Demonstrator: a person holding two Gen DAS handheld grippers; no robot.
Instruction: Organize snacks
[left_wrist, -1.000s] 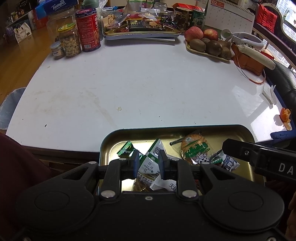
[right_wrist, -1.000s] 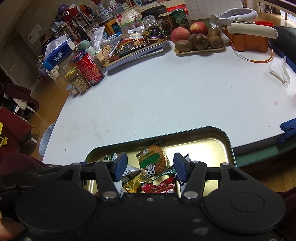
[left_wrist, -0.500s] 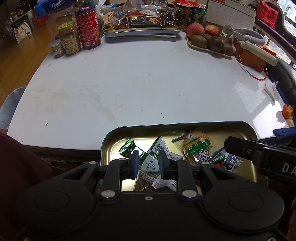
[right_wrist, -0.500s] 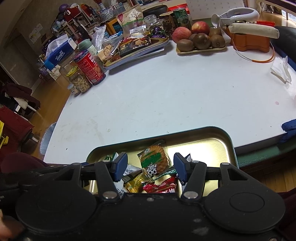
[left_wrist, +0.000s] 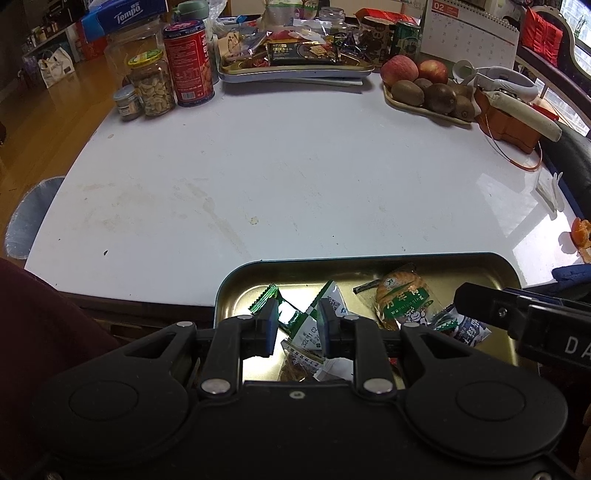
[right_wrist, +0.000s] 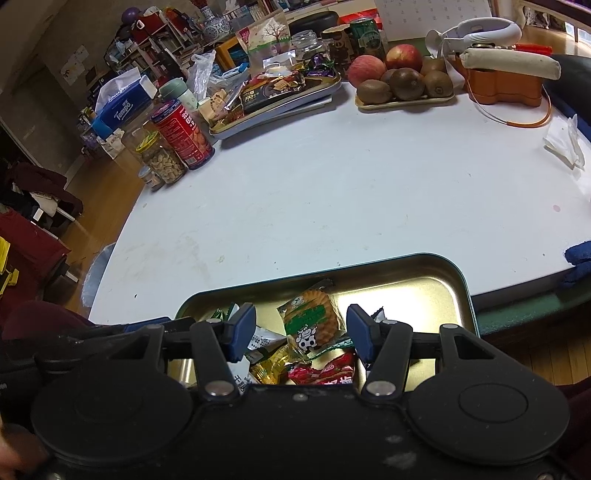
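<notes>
- Sorting the packets looks like the step in hand: both grippers hang over the gold tin tray (left_wrist: 369, 266) at the lower middle of the frame, which sits at the near edge of the white table (left_wrist: 295, 177).
- Doing it well, as I judge it, means taking one packet at a time, gripping it by a flat edge and not the crinkly middle, and lifting straight up so the neighbours are not dragged out of the tray.
- The left gripper (left_wrist: 297, 325) has its fingers drawn to a narrow gap around the green-and-white packet (left_wrist: 308, 328); whether the pads actually pinch it or only flank it, I cannot tell.
- The right gripper (right_wrist: 301, 334) stands wide apart and holds nothing; the biscuit packet (right_wrist: 310, 323) lies in the tray between its fingers, apparently below them.
- A red packet (right_wrist: 325, 371) and a yellow packet (right_wrist: 267, 371) lie just under that gripper's body, overlapping the biscuit packet, so a careless lift could snag them.
- At the top of the frame stand a second snack tray (right_wrist: 275, 98), a red can (right_wrist: 183, 134) and a fruit plate (right_wrist: 402, 99), well apart from the grippers.
</notes>
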